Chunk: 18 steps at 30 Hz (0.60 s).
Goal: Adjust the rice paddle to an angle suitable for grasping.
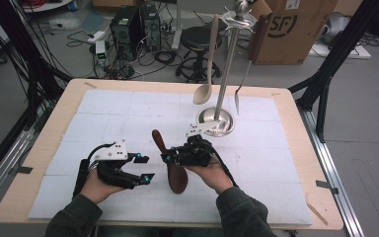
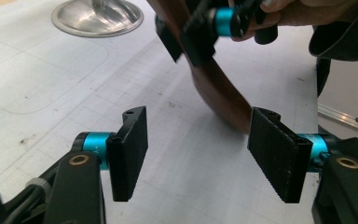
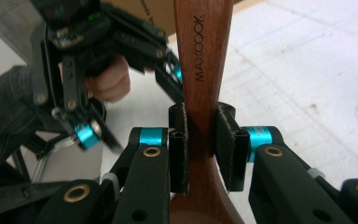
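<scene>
My right gripper [image 3: 200, 149] has the dark brown wooden spoon [image 1: 170, 165] clamped by the narrow neck of its handle, both black pads pressed flat against the wood, with the bowl swelling just below the pads in the right gripper view and the handle, stamped MAXCOOK, running up and away from me. From the high view the spoon sits low over the white gridded mat [image 1: 108, 118], bowl end toward me and handle tip pointing away toward the round steel base [image 1: 216, 122] of the utensil stand, where a pale wooden spoon [image 1: 206, 79] already hangs.

My left gripper [image 2: 198, 154] is about half open and holds nothing. The spoon's brown bowl [image 2: 223, 100] lies just beyond its gap, a little nearer the right-hand pad, and does not touch either pad.

I judge this spoon light and rigid: solid wood, no flex, unlikely to break. The finish looks smooth and a bit slick, and the handle tapers, so a grip on the flat neck could let it pivot or slide lengthwise. The neck is a sound place to hold, since the widening bowl acts as a stop. If my left takes a share, the flat handle above the neck suits it better than the curved bowl, which would squirm between flat pads.
</scene>
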Each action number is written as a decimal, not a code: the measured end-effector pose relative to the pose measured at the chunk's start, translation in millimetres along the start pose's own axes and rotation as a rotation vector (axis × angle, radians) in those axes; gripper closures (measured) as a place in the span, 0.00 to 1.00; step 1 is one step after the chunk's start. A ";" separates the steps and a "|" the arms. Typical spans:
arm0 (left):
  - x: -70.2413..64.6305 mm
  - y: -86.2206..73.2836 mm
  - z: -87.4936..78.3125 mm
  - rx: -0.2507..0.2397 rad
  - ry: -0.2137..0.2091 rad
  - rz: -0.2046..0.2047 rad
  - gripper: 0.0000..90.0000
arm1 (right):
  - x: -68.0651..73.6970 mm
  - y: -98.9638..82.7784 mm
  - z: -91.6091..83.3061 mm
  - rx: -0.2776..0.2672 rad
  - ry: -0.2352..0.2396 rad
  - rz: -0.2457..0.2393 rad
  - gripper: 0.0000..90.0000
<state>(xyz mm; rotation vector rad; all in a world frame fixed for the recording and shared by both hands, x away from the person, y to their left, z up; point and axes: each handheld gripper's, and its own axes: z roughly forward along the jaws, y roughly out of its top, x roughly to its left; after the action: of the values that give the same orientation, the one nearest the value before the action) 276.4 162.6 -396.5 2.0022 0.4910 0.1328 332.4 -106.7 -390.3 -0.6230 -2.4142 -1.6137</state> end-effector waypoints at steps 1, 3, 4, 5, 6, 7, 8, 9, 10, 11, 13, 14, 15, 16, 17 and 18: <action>-0.6 0.2 0.5 0.001 0.002 0.002 0.42 | 0.8 1.1 -0.1 -0.008 -0.001 -0.005 0.85; -1.2 0.5 1.2 0.001 0.002 0.008 0.40 | 3.7 3.0 0.3 -0.027 -0.004 -0.005 0.85; -1.6 0.6 1.4 -0.001 0.001 0.007 0.40 | 4.5 3.6 0.8 -0.032 -0.003 -0.007 0.85; -2.0 0.7 1.8 -0.003 0.000 0.004 0.40 | 6.1 4.4 1.4 -0.037 -0.004 -0.007 0.85; -1.9 0.7 1.8 0.001 0.000 0.007 0.40 | 7.4 5.3 2.5 -0.040 0.000 -0.012 0.85; -2.2 0.7 2.0 0.002 -0.001 0.006 0.41 | 9.0 6.2 3.8 -0.039 0.004 -0.016 0.86; -2.6 0.6 2.5 0.001 -0.003 0.005 0.41 | 10.6 7.1 5.0 -0.041 0.004 -0.019 0.86; -2.7 0.6 2.8 0.000 -0.005 0.005 0.42 | 12.1 8.0 6.2 -0.045 0.003 -0.028 0.86; -2.7 0.7 2.9 0.002 -0.009 0.004 0.43 | 13.9 9.0 7.7 -0.045 0.006 -0.034 0.86; -3.1 0.7 3.3 0.006 -0.013 0.003 0.44 | 15.1 9.8 9.2 -0.049 0.004 -0.039 0.86; -3.6 0.7 3.9 0.013 -0.020 0.010 0.48 | 17.7 11.3 12.1 -0.056 -0.003 -0.049 0.86; -3.8 0.8 4.6 0.020 -0.018 0.016 0.49 | 18.5 11.6 12.7 -0.059 -0.005 -0.048 0.86; -3.9 0.6 5.1 0.025 -0.016 0.017 0.50 | 20.0 12.0 13.9 -0.063 -0.003 -0.047 0.86; -4.0 0.5 5.5 0.028 -0.014 0.019 0.51 | 20.7 12.2 15.1 -0.065 0.000 -0.050 0.86; -4.0 0.5 5.6 0.029 -0.014 0.020 0.52 | 21.8 12.5 16.2 -0.062 0.003 -0.053 0.86; -3.9 0.5 5.5 0.028 -0.015 0.020 0.52 | 22.5 12.5 16.9 -0.063 0.000 -0.057 0.86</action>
<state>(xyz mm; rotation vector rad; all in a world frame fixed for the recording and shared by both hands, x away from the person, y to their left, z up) 274.7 156.3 -398.2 2.0349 0.4659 0.1239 319.2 -81.7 -378.3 -0.5696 -2.4106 -1.7179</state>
